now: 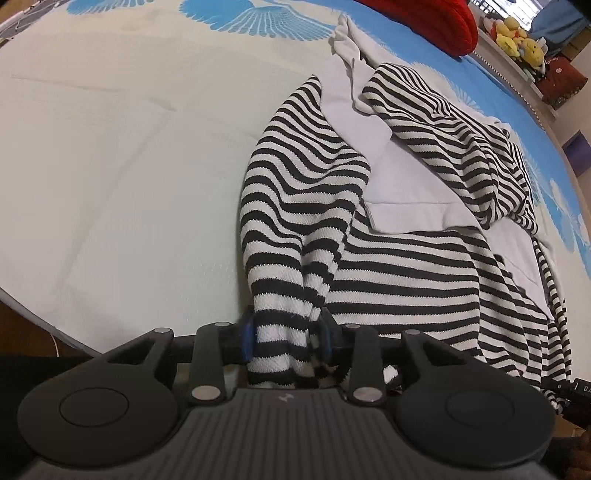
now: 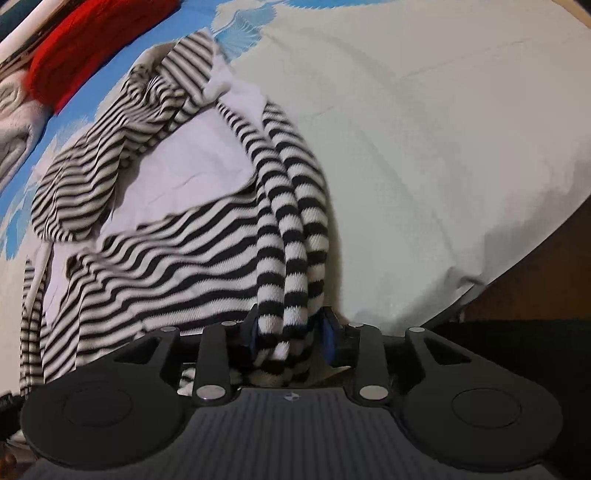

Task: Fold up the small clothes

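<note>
In the left wrist view, the left hand-held gripper [image 1: 287,334] clamps a bunched end of the striped top [image 1: 402,273], which runs from bottom centre toward the upper right across the bed [image 1: 110,166]. In the right wrist view, the right hand-held gripper [image 2: 291,332] has striped folds between its pads, apparently gripped though motion blur hides contact; the top runs toward the upper left.

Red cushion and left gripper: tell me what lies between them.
In the left wrist view, between the red cushion and the left gripper lies the black-and-white striped knit garment with its plain white panel.
</note>
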`<action>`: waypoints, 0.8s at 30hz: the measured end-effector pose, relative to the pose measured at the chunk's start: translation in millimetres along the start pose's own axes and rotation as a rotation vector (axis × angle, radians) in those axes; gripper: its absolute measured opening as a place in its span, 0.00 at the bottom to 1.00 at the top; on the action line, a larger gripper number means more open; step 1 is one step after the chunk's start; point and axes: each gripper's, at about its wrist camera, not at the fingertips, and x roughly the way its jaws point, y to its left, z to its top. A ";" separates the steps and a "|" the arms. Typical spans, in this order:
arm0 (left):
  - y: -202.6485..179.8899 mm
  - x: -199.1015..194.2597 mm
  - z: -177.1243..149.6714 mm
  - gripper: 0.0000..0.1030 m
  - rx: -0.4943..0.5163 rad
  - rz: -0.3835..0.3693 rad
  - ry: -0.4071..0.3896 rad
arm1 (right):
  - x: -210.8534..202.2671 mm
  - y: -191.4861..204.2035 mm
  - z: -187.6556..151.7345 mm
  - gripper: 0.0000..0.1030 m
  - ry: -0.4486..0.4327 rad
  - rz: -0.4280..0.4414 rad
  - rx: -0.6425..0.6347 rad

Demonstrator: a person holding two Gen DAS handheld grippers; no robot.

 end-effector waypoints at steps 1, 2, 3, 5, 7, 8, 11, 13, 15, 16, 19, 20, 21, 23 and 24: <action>0.0 -0.3 -0.6 0.36 0.001 0.001 0.001 | -0.3 0.3 -0.3 0.32 -0.003 -0.002 -0.007; 0.0 -0.5 -1.0 0.36 0.005 0.003 0.002 | -0.7 -0.6 -0.7 0.32 -0.006 -0.002 -0.005; 0.0 -0.8 -1.2 0.36 0.008 0.004 0.001 | -0.6 -2.3 -0.4 0.32 -0.006 0.001 0.000; -0.1 -1.2 -1.4 0.36 0.012 0.004 0.000 | -0.2 -3.9 -0.2 0.27 -0.006 0.007 0.007; 0.4 -1.4 -1.5 0.32 0.011 0.003 -0.001 | 0.2 -2.0 -0.6 0.21 -0.008 0.015 -0.004; -0.1 -1.2 -1.3 0.28 0.011 -0.001 -0.002 | -0.2 -0.2 -1.0 0.19 -0.013 0.011 -0.018; -3.9 -2.3 -1.5 0.15 0.029 -0.012 -0.009 | -0.6 2.3 -1.6 0.14 -0.022 0.011 -0.037; -7.0 -2.2 -2.4 0.15 0.050 0.000 -0.013 | 0.1 2.0 -1.4 0.14 -0.022 0.011 -0.038; -7.3 -1.0 -2.7 0.16 0.053 0.000 -0.009 | 1.0 1.5 -1.0 0.14 -0.020 0.013 -0.036; -7.1 -0.3 -2.8 0.16 0.052 0.000 -0.006 | 1.5 1.1 -0.8 0.14 -0.019 0.014 -0.037; -6.9 1.0 -2.5 0.16 0.051 0.001 -0.003 | 2.9 2.2 -0.9 0.14 -0.020 0.010 -0.047; -7.2 1.1 -2.5 0.16 0.054 0.003 -0.003 | 3.1 2.6 -1.1 0.14 -0.021 0.009 -0.050; -8.0 1.5 -2.6 0.16 0.055 0.004 -0.003 | 3.2 2.9 -1.1 0.14 -0.022 0.008 -0.051; -8.8 2.1 -2.7 0.16 0.056 0.006 -0.003 | 3.7 3.6 -1.3 0.14 -0.022 0.007 -0.051; -8.7 2.3 -2.6 0.16 0.056 0.007 -0.003 | 3.7 3.7 -1.4 0.14 -0.022 0.007 -0.051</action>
